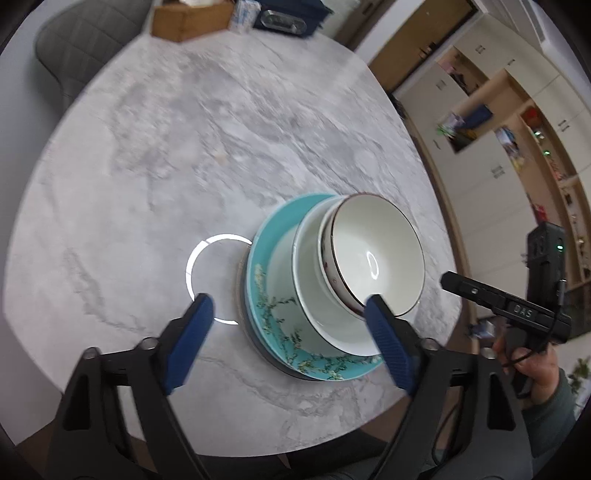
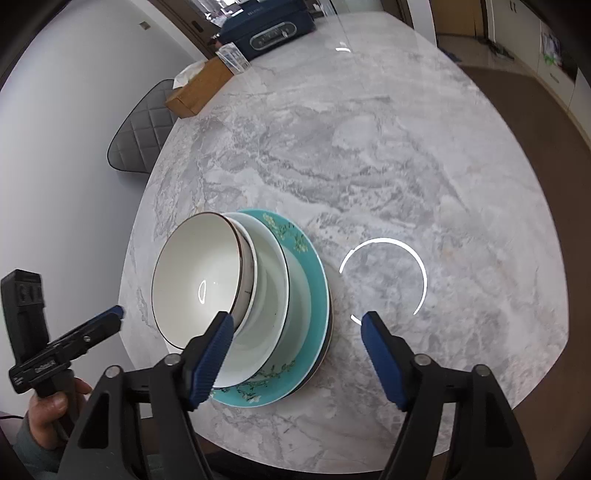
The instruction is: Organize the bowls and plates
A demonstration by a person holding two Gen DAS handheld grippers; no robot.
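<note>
A stack stands near the front edge of the marble table [image 1: 184, 147]: a dark plate at the bottom, a teal flowered plate [image 1: 266, 306], a white bowl [image 1: 306, 258] and a dark-rimmed white bowl [image 1: 376, 254] on top. The stack also shows in the right wrist view, with the teal plate [image 2: 314, 291] and the top bowl [image 2: 195, 280]. My left gripper [image 1: 291, 306] is open and empty, hovering just in front of the stack. My right gripper [image 2: 297, 321] is open and empty, beside the stack's right side. Each gripper shows in the other's view.
A wooden tissue box [image 2: 199, 86], a clear packet [image 2: 232, 55] and a dark blue case [image 2: 269, 31] sit at the table's far end. A grey quilted chair [image 2: 140, 129] stands at the far left. Cabinets and shelves [image 1: 517, 129] line the room's right side.
</note>
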